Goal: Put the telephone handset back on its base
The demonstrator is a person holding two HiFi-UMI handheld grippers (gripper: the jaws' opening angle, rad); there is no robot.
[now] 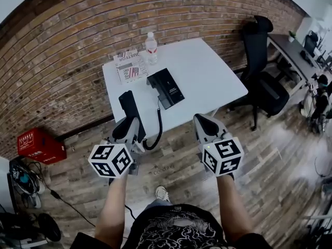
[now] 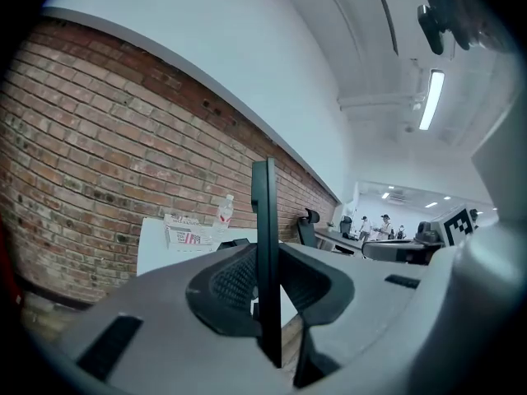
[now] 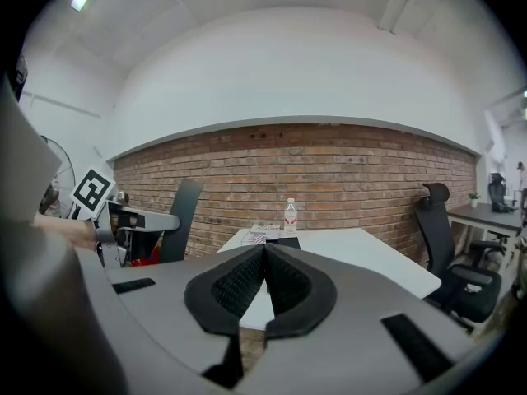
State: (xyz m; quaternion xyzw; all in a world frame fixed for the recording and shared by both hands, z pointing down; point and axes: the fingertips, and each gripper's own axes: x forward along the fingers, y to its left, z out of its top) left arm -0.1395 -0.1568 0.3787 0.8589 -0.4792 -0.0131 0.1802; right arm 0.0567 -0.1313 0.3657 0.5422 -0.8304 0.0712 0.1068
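Observation:
The black telephone handset (image 1: 128, 107) stands upright over the table's near-left edge, with my left gripper (image 1: 129, 123) shut on its lower part. In the left gripper view the handset (image 2: 265, 220) shows edge-on as a thin dark slab pinched between the jaws. A coiled black cord (image 1: 156, 128) runs from it to the black telephone base (image 1: 166, 87), which lies flat on the white table (image 1: 207, 71). My right gripper (image 1: 201, 121) hovers off the table's near-right edge; its jaws are shut with nothing between them (image 3: 265, 257). In the right gripper view the handset (image 3: 177, 220) shows at the left.
A water bottle (image 1: 151, 48) and a printed paper (image 1: 130, 65) sit at the table's far left, by the brick wall (image 1: 78, 45). A black office chair (image 1: 262, 71) stands to the right, a red crate (image 1: 39, 145) on the wooden floor to the left.

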